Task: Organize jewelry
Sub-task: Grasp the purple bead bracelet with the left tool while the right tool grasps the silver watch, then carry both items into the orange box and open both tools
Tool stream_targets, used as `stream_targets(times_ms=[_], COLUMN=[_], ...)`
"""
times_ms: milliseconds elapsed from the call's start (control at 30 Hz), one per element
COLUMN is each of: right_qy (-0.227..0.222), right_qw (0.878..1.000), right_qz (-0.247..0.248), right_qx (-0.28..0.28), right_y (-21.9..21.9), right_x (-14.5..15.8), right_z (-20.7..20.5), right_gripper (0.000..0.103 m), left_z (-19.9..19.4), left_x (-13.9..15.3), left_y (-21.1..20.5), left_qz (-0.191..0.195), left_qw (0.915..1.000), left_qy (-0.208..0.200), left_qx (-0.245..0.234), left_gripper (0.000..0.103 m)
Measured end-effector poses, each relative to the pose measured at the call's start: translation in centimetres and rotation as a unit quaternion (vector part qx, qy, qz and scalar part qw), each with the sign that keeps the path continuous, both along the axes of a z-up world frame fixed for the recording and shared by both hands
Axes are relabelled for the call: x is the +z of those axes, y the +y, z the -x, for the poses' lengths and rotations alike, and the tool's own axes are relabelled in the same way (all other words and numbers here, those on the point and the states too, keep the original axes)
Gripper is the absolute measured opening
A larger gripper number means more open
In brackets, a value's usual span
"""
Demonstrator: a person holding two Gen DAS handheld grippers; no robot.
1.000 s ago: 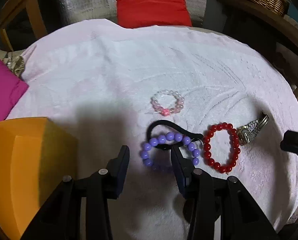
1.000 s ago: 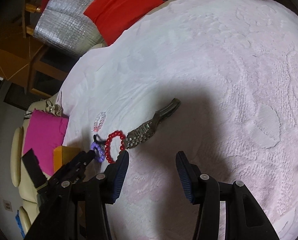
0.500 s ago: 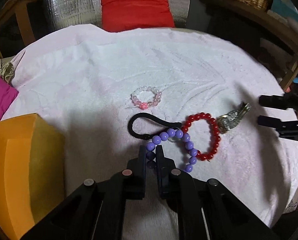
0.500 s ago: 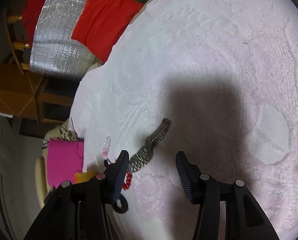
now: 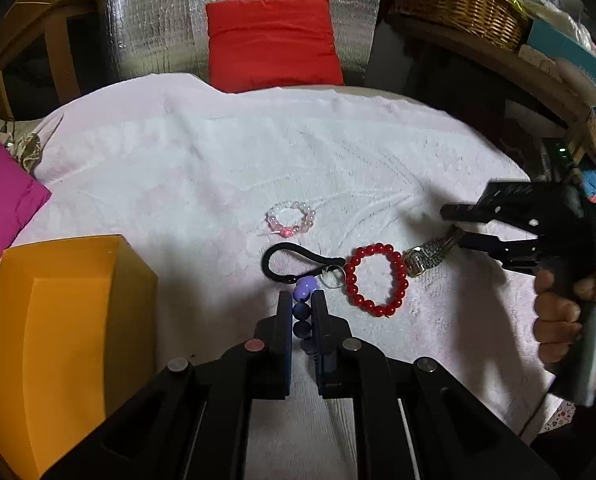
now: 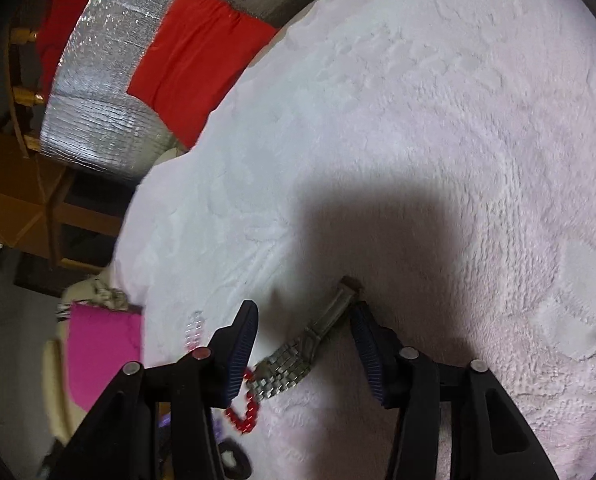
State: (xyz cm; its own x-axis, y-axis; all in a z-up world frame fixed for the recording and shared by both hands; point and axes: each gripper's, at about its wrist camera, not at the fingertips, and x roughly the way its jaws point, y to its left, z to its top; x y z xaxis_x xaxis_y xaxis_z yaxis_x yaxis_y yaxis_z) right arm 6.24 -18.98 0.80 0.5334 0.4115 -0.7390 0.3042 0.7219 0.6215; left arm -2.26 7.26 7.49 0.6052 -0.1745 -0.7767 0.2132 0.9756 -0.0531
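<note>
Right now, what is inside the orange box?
Only bare orange walls show inside the orange box. Its floor is hidden by the near wall, so any contents cannot be seen.

Fluffy pale pink terry cloth (image 5: 178, 168) covers the worktop; glossy red bead bracelet (image 5: 375, 279), shiny linked-metal watch band (image 6: 286, 364), matt orange box (image 5: 58, 340), crinkled silver foil (image 5: 150, 20)

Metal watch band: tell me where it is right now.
In the right wrist view the metal watch band lies on the pink towel between the open right gripper's fingers, its near end beside the red bead bracelet.
</note>
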Motion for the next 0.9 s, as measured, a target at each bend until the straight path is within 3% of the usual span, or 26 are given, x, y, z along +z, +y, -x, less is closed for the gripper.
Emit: stream_targets(times_ms=[67, 200, 233, 533, 800, 900], right_qy=[0.004, -0.008, -0.016, -0.104, -0.177, -0.2], right_qw=[0.999, 0.993, 0.993, 0.99, 0.98, 0.973], right_qz=[0.048, 0.114, 0.118, 0.093, 0.094, 0.115], right_qx=[-0.008, -0.006, -0.008, -0.013, -0.008, -0.003], right_y=[0.8, 2.4, 2.5, 0.8, 1.8, 3.1], right_x=[0.3, 1.2, 1.5, 4.9, 8.0, 9.0], right_z=[-0.1, 0.1, 0.2, 2.2, 5.0, 5.8], right_gripper=[0.027, 0.018, 0.012, 0.011, 0.011, 0.011], left_z=[0.4, 1.2, 1.5, 3.3, 5.8, 6.7], left_x=[0.4, 1.0, 1.1, 1.8, 3.9, 5.0], left_y=[0.2, 0.9, 1.0, 1.8, 2.5, 3.1], left_qz=[0.0, 0.002, 0.004, 0.021, 0.036, 0.039], left_qw=[1.0, 0.9999, 0.9998, 0.9991, 0.9975, 0.9966], left_qy=[-0.004, -0.01, -0.011, -0.025, -0.049, -0.061], left_qx=[0.003, 0.013, 0.015, 0.028, 0.035, 0.039], left_gripper=[0.009, 0.009, 0.009, 0.009, 0.009, 0.009])
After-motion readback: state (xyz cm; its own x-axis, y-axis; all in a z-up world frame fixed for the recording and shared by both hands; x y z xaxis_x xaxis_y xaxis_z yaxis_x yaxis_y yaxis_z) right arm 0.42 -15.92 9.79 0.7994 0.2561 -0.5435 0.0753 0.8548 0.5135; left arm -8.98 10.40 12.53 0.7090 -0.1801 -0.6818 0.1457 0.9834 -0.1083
